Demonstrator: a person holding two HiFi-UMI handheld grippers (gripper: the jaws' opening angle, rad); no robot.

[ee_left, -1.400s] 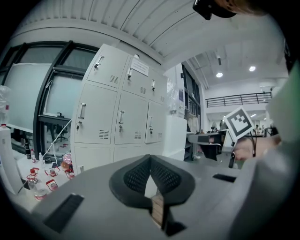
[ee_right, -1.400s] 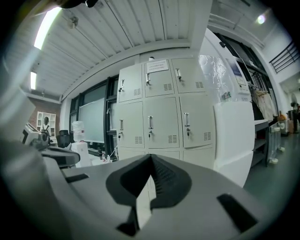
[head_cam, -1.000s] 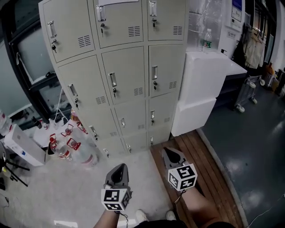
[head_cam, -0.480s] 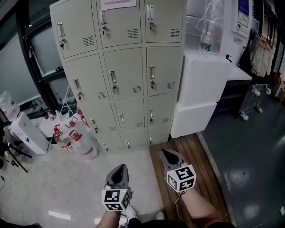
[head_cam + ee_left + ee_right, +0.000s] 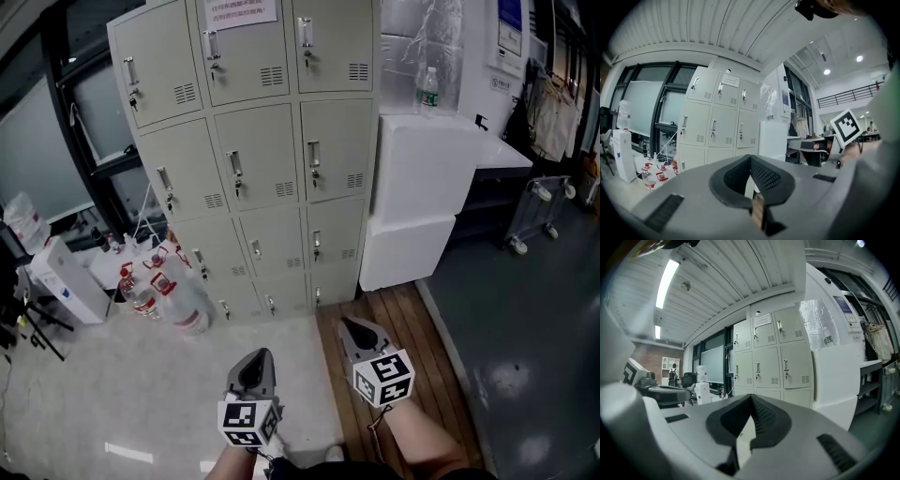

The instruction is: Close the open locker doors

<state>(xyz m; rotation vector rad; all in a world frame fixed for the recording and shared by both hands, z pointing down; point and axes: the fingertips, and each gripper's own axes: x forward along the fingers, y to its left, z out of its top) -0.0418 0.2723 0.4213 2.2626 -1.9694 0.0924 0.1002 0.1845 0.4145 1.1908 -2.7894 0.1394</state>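
The beige metal lockers (image 5: 253, 150) stand ahead against the wall, three columns wide. Every door that shows lies flush, each with its handle and key. My left gripper (image 5: 255, 356) is held low over the pale floor, well short of the lockers, shut with nothing in it. My right gripper (image 5: 353, 323) hangs beside it over the wooden pallet, also shut and empty. The left gripper view shows the lockers (image 5: 719, 126) far beyond the closed left gripper (image 5: 751, 157). In the right gripper view the lockers (image 5: 768, 362) rise behind the closed right gripper (image 5: 751, 395).
Two stacked white foam boxes (image 5: 427, 187) stand against the lockers' right side, with a water bottle (image 5: 428, 89) on top. Several red-capped jugs (image 5: 155, 295) sit on the floor at the lower left. A wooden pallet (image 5: 422, 347) lies at the right, a wheeled cart (image 5: 530, 211) farther right.
The head view has swung so the lockers stand straighter and slightly farther left in the frame. Both grippers keep their places and stay shut.
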